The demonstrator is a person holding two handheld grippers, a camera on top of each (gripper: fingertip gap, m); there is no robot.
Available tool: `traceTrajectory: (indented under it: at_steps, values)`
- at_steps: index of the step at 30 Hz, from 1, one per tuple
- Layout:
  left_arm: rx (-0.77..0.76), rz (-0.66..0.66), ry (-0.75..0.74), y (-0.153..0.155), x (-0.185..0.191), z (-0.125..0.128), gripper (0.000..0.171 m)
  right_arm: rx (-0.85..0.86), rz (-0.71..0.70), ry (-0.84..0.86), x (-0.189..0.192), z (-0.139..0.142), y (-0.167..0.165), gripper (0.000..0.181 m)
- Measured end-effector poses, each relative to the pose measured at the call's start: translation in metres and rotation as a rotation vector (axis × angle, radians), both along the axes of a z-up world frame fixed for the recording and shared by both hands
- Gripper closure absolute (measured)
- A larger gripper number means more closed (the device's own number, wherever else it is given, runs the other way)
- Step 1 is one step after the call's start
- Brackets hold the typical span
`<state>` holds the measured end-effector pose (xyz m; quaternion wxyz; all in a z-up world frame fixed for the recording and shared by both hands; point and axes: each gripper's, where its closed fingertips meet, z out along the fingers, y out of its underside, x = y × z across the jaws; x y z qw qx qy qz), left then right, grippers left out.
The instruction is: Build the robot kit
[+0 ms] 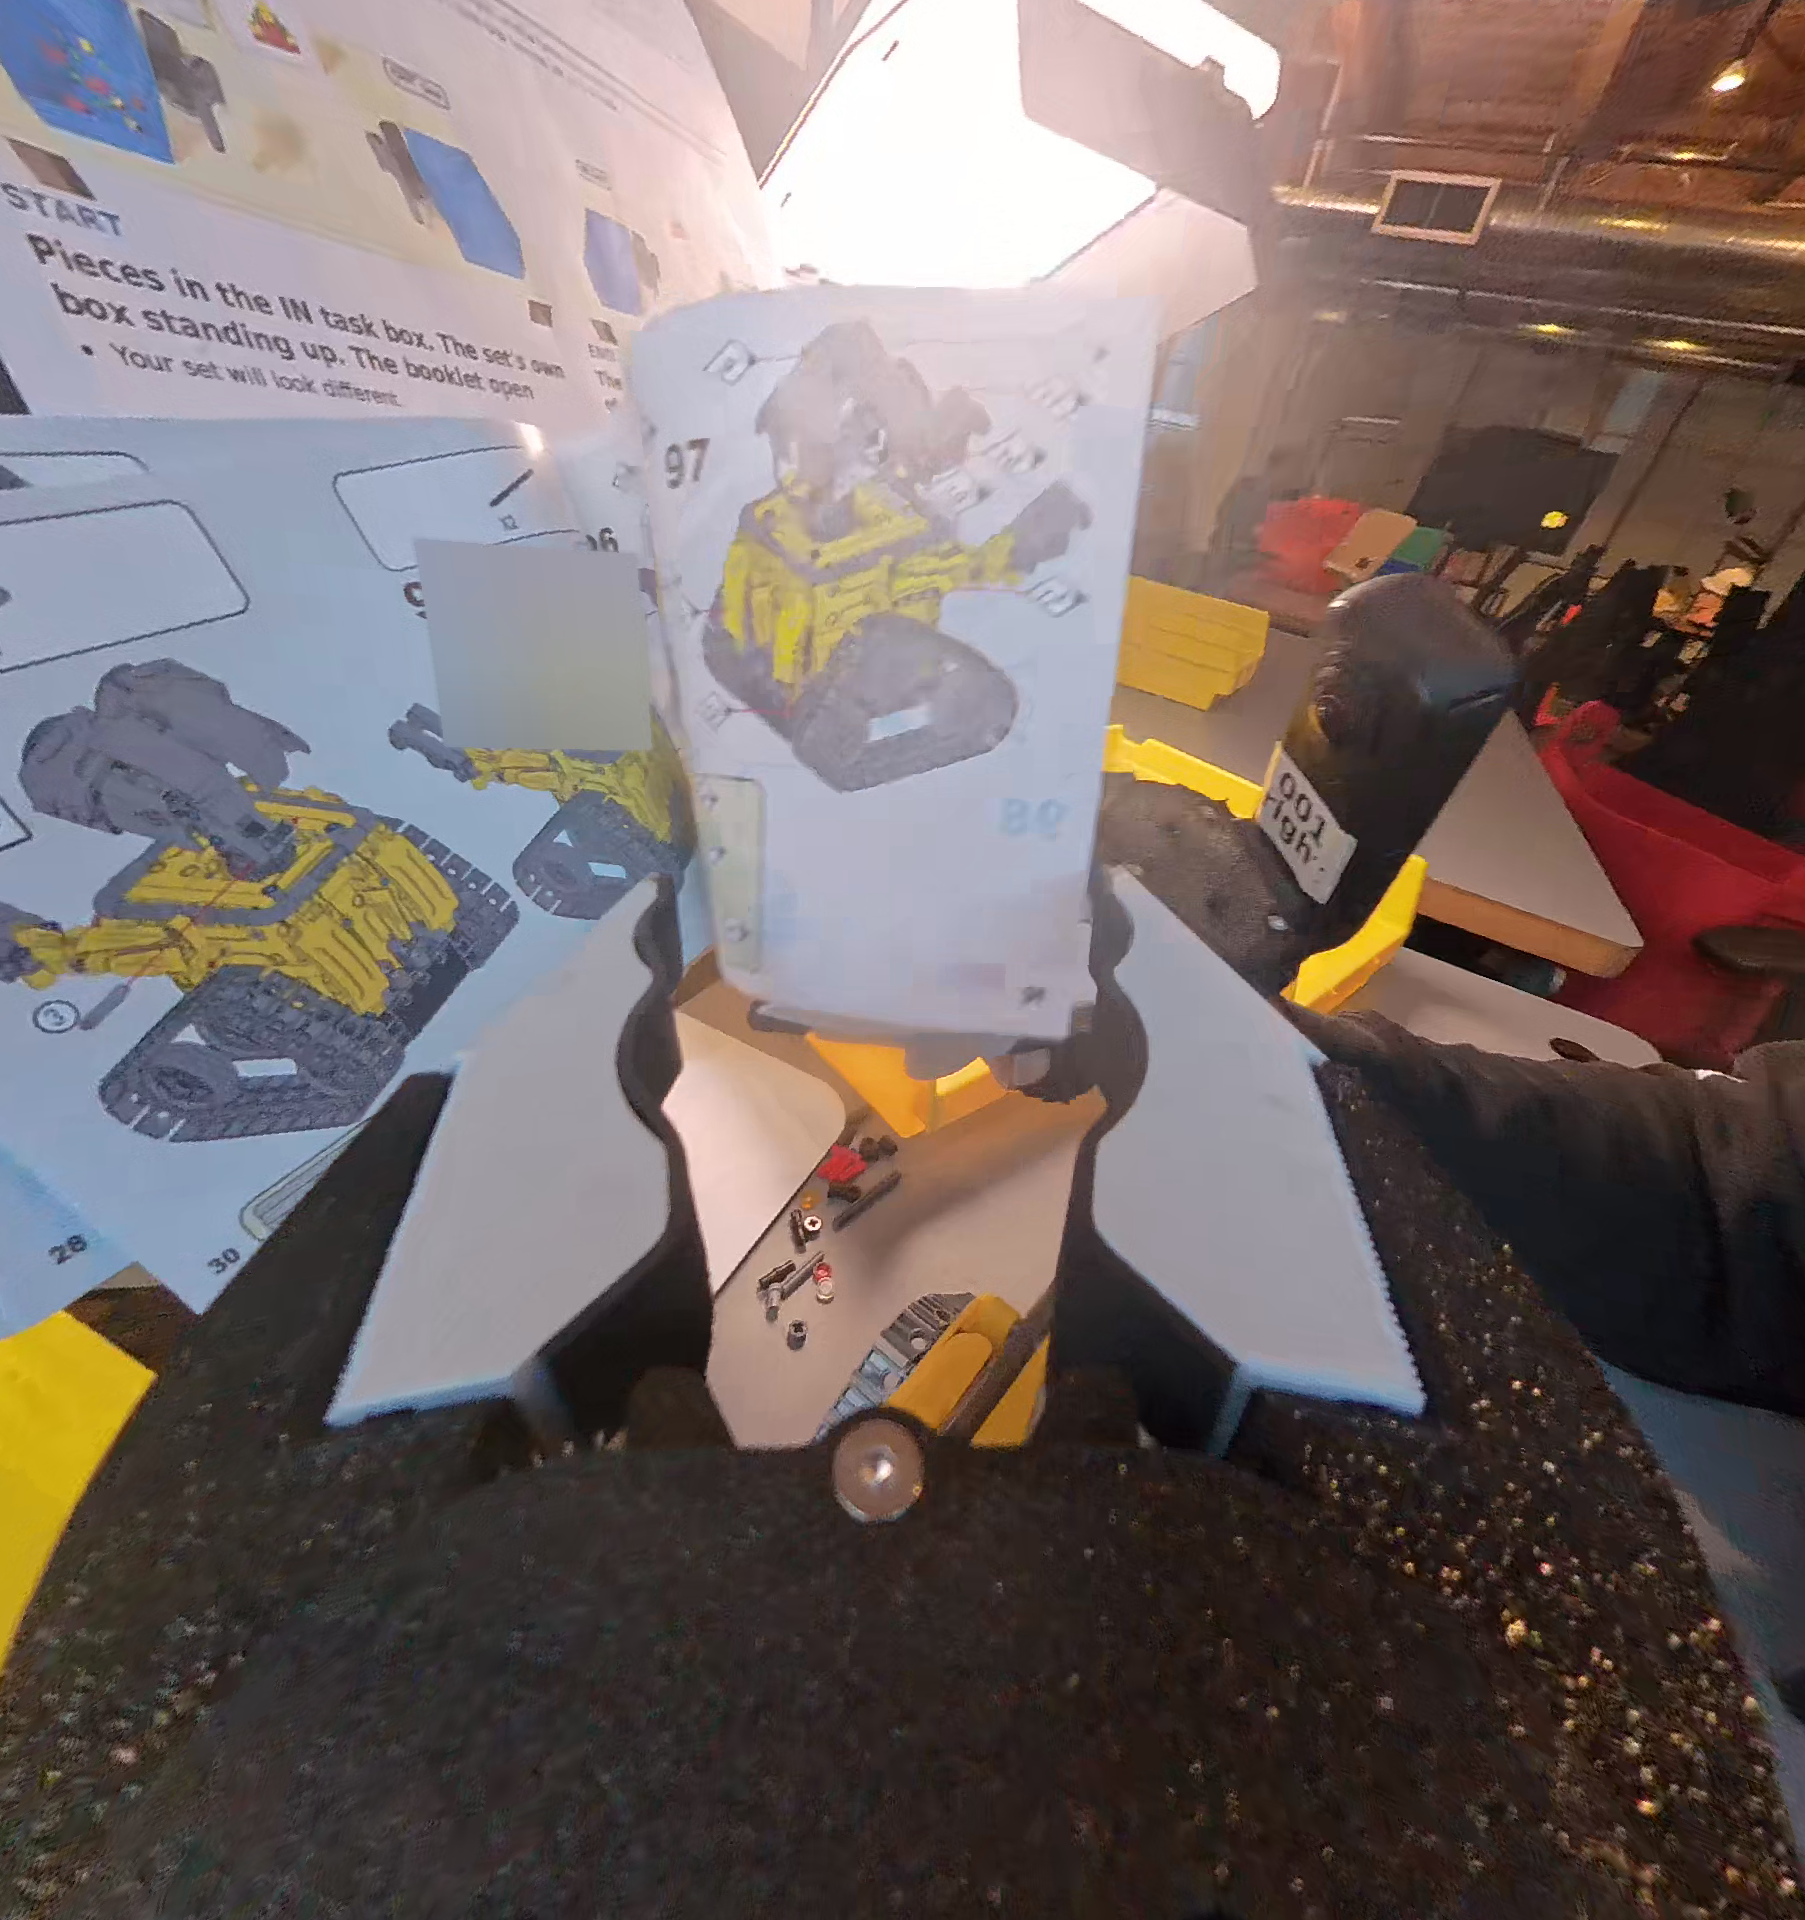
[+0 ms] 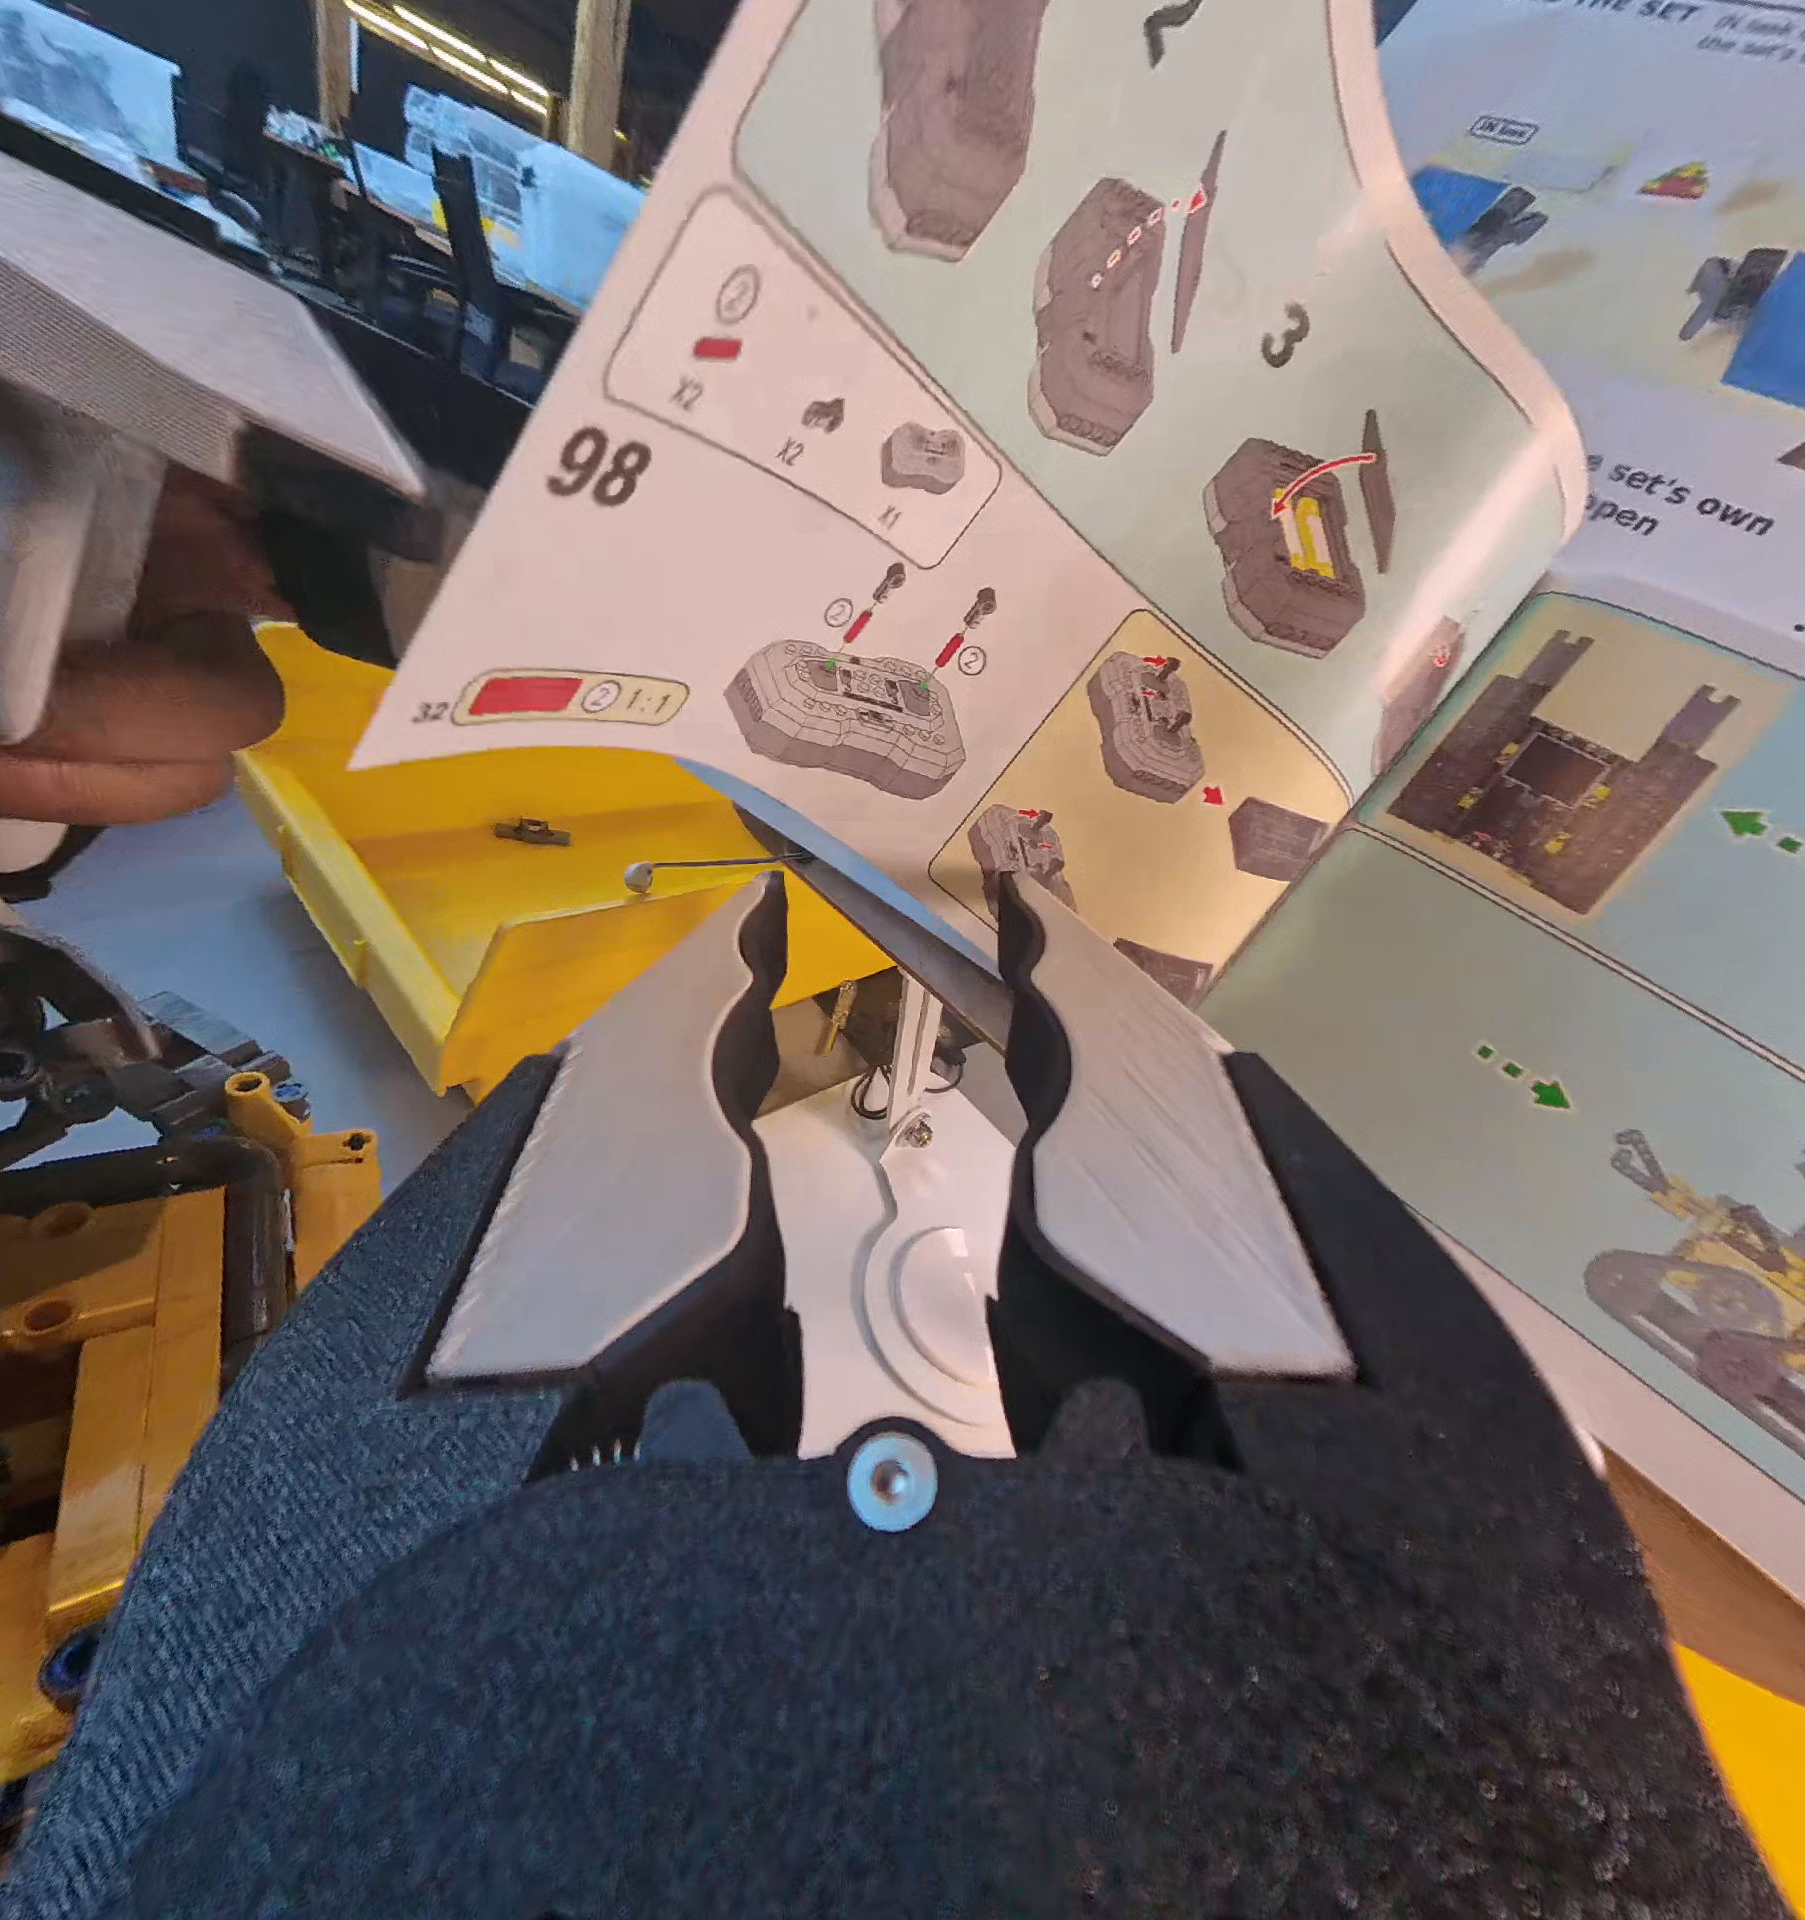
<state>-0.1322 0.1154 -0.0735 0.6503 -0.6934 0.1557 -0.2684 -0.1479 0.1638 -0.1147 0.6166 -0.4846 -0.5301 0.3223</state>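
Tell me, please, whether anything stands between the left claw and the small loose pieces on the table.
Nothing visible does: the loose pieces show on the table through the open left claw. The lifted booklet page hangs beyond them, and a yellow model lies just nearer.

A workshop or warehouse-like workspace: exposed wooden ceiling beams point(image 1: 1563, 94) and a metal air duct point(image 1: 1604, 223) overhead, grey counters point(image 1: 1532, 831) carrying yellow parts bins point(image 1: 1189, 639), a bright lamp point(image 1: 939, 177), red totes point(image 1: 1687, 894), cluttered workstations point(image 2: 410, 177) behind.
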Motion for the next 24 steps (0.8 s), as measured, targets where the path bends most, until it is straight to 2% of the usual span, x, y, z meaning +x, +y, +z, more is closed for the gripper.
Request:
traceTrajectory:
  at_steps: [3, 5, 8, 10, 15, 24]
  values:
    - [0.017, -0.024, 0.016, -0.005, 0.007, 0.004, 0.085, 0.014, -0.008, -0.026, -0.005, -0.005, -0.001, 0.139]
    - [0.013, 0.064, 0.063, 0.002, -0.002, 0.002, 0.094, 0.023, 0.011, -0.033, -0.008, -0.007, -0.006, 0.138]
    - [-0.013, 0.297, 0.116, 0.015, -0.04, -0.006, 0.14, 0.048, 0.03, -0.032, -0.008, -0.004, -0.011, 0.138]
    - [-0.031, 0.368, 0.078, 0.018, -0.06, -0.01, 0.17, 0.051, 0.04, -0.012, -0.005, 0.001, -0.011, 0.138]
    - [-0.076, 0.36, -0.079, 0.017, -0.081, -0.014, 0.171, 0.045, 0.015, 0.057, 0.006, 0.015, -0.002, 0.138]
    - [-0.072, 0.34, -0.096, 0.014, -0.079, -0.014, 0.171, -0.047, -0.234, 0.121, 0.028, 0.012, 0.051, 0.117]
